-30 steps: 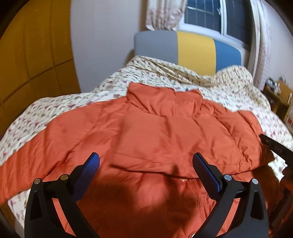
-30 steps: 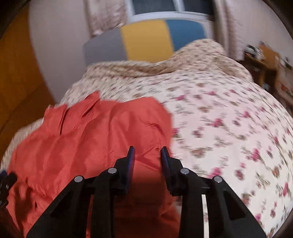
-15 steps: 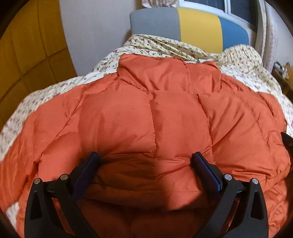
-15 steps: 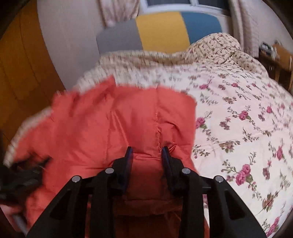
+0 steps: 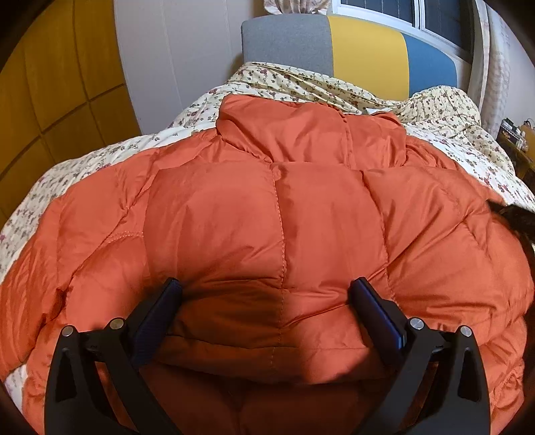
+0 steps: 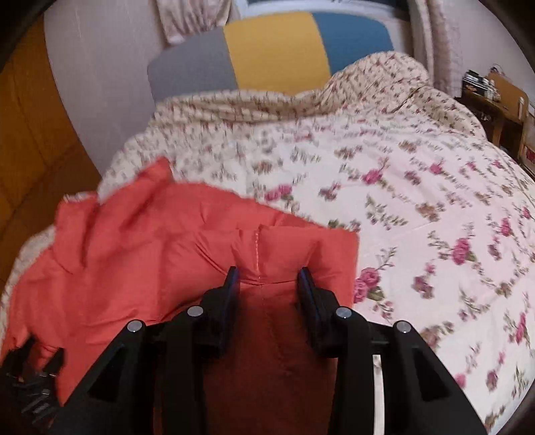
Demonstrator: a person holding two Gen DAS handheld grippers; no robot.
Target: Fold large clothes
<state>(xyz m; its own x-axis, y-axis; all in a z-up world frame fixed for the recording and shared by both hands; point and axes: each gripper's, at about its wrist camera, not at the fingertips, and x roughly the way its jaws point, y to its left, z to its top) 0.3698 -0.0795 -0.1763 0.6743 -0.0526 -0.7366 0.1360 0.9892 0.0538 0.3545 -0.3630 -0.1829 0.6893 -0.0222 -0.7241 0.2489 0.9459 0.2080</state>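
The left tongs (image 5: 265,292) are matte black, with angular struts, round silver screws near the joints and dark blue pads (image 5: 376,313) on the fingers. The right tongs (image 6: 267,279) match them.

Floral-quilted bed (image 6: 418,207), orange puffer jacket (image 5: 277,217) apparently flat atop.

Home bedroom.
You are working over a bed with a floral quilt (image 6: 418,187), against a grey, yellow and blue headboard (image 5: 351,50), with curtain (image 6: 190,16), window (image 5: 418,13) and wooden wardrobe doors (image 5: 50,83) nearby.
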